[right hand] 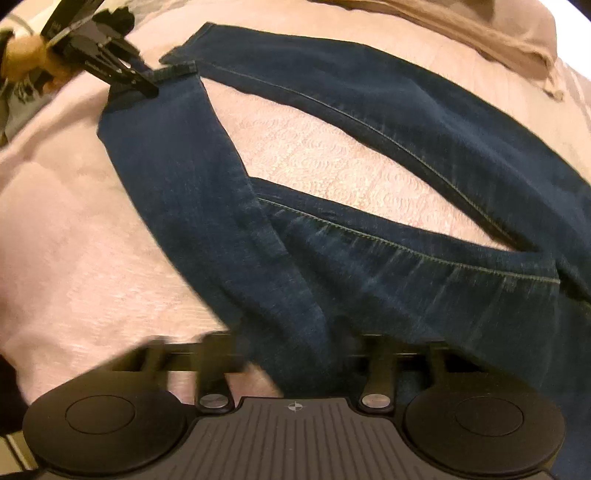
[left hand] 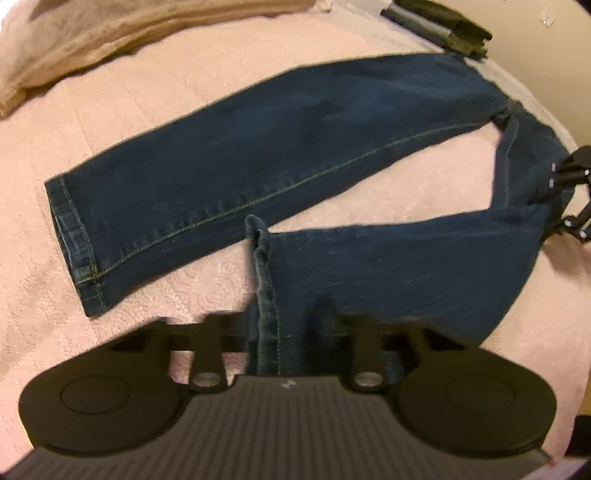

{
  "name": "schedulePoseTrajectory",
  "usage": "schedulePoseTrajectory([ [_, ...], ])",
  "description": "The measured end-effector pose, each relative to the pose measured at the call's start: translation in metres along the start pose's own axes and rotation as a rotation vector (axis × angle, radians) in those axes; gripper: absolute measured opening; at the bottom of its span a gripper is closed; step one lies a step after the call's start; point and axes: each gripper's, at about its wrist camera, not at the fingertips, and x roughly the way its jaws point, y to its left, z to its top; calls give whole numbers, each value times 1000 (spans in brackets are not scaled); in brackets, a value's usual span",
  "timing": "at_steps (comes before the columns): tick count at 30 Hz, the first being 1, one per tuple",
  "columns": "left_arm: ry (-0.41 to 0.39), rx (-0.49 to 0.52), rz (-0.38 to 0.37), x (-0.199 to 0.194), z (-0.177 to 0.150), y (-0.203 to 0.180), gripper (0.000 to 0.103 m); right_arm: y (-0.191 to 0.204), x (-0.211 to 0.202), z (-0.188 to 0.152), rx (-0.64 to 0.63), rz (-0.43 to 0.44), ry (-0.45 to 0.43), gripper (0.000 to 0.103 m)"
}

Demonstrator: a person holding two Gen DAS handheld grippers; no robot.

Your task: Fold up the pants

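**On the pink bed cover: both grippers set on one trouser leg**

On the pink bed cover [left hand: 155,92] the jeans [left hand: 258,147] lie spread, one leg stretched straight, the other doubled back on itself towards the first. I judge this to be the leg-on-leg fold in progress.

My left gripper [right hand: 149,86] pinches the hem [right hand: 173,72] of the doubled leg; in the right wrist view its jaws are pressed together on the cuff edge, which suits carrying that end across. My right gripper [left hand: 561,195] sits at the fold of the same leg, where a hold would keep the bend in place.

Whether the right jaws actually clamp denim I cannot tell: in its own view the fingertips are smeared by blur, and in the other view they are cut by the frame edge. The waistband is out of sight. A beige cloth [left hand: 110,33] lies beyond the jeans.
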Motion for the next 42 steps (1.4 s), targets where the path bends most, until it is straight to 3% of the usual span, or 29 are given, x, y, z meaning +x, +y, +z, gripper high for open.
schedulePoseTrajectory([
  [3,-81,41,-27,-41,-7,-12,2,27,-22,-8,-53,-51,-11,4],
  [8,-162,195,-81,-130,-51,-52,2,88,-56,-50,-155,-170,0,7],
  [10,-117,295,-104,-153,-83,-74,2,102,-52,-70,-162,-161,66,18],
  [12,-15,347,-120,-162,-118,-91,4,113,-47,-85,-182,-136,134,40],
  [13,35,353,-120,-164,-136,-96,6,116,-46,-88,-181,-132,144,42],
  [16,140,253,-93,-165,-178,-95,7,125,-50,-85,-175,-121,125,46],
  [20,148,6,-42,-166,-194,-81,11,132,-57,-59,-153,-90,50,48],
  [24,82,-171,-41,-165,-184,-72,27,148,-60,-35,-164,-19,-39,49],
  [27,55,-240,-37,-161,-175,-73,37,173,-44,-26,-245,52,-39,50],
  [30,67,-320,-36,-146,-169,-74,60,187,-23,-23,-285,85,-28,50],
  [31,76,-333,-45,-138,-168,-74,63,189,-18,-22,-284,86,-27,50],
  [36,144,-335,-93,-93,-176,-92,61,177,-13,-11,-344,57,-59,55],
  [38,137,-352,-94,-88,-179,-96,47,161,-13,-4,-354,42,-69,57],
  [40,123,-350,-101,-91,-178,-101,22,141,-13,7,-338,32,-71,57],
  [42,101,-321,-107,-101,-174,-106,20,125,-15,21,-292,94,-42,57],
])
